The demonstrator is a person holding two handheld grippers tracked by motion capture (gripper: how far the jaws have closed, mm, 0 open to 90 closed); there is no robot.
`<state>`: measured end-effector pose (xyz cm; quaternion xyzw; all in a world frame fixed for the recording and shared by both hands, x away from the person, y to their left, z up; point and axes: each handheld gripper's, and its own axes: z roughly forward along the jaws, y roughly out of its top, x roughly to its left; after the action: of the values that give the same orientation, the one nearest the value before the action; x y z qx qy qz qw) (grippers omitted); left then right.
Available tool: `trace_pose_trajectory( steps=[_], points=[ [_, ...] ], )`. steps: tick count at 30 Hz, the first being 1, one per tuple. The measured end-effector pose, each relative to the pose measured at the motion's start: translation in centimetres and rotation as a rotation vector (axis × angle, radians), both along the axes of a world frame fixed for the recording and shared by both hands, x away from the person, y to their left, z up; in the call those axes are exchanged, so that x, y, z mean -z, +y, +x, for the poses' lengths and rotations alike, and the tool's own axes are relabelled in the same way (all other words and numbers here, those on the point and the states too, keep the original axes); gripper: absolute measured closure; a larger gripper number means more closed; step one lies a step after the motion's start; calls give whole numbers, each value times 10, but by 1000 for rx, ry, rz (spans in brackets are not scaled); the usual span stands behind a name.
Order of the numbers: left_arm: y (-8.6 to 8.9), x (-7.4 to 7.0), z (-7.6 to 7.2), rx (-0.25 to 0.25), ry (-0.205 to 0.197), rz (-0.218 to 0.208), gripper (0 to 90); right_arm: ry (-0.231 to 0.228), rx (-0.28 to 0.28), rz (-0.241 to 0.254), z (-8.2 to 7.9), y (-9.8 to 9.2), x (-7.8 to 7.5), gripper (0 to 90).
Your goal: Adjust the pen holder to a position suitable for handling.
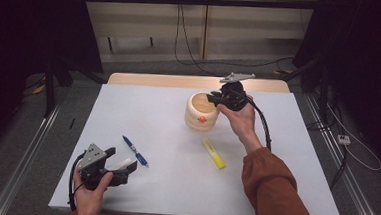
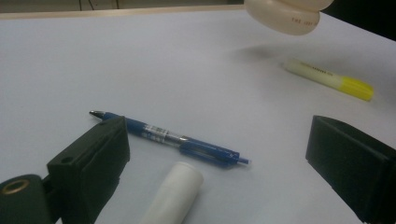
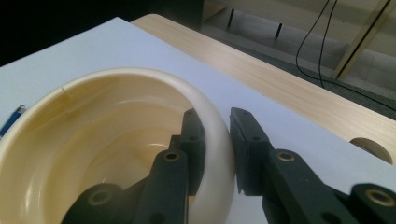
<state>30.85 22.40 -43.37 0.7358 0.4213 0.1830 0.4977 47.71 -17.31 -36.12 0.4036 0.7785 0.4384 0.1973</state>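
Observation:
A cream round pot (image 1: 201, 114) with an orange mark on its side is at the middle back of the white table (image 1: 143, 109). My right gripper (image 1: 216, 98) is shut on the pot's rim, one jaw inside and one outside, as the right gripper view shows for the gripper (image 3: 215, 116) and the pot (image 3: 116, 79). In the left gripper view the pot (image 2: 285, 16) hangs a little above the table, with a shadow under it. My left gripper (image 1: 125, 167) rests open at the front left. A white cylinder (image 2: 173, 193) lies between its jaws, untouched.
A blue pen (image 1: 135, 151) lies just beyond the left gripper (image 2: 217, 135), seen closer as the pen (image 2: 173, 138). A yellow highlighter (image 1: 213, 154) lies in front of the pot. A wooden strip (image 1: 195, 81) runs along the table's far edge.

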Motion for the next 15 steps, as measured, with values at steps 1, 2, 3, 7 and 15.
trace_pose_trajectory(
  steps=[1, 2, 3, 7, 15],
  points=[
    [0, 0, 0, -2, 0, 1, 63, -2, -10, 9, -3, 1, -1, 763],
    [0, 0, 0, 0, 0, 4, 63, -1, -16, 12, -7, 3, -2, 763],
    [0, 0, 0, -1, 1, -4, 63, -3, -19, 10, -10, 4, -4, 763],
    [2, -1, 1, -3, 6, -24, 62, -10, -38, -7, -22, 14, -9, 763],
    [5, -1, 2, -15, 1, -31, 66, 32, -80, -4, -36, 29, -1, 763]
  ],
)
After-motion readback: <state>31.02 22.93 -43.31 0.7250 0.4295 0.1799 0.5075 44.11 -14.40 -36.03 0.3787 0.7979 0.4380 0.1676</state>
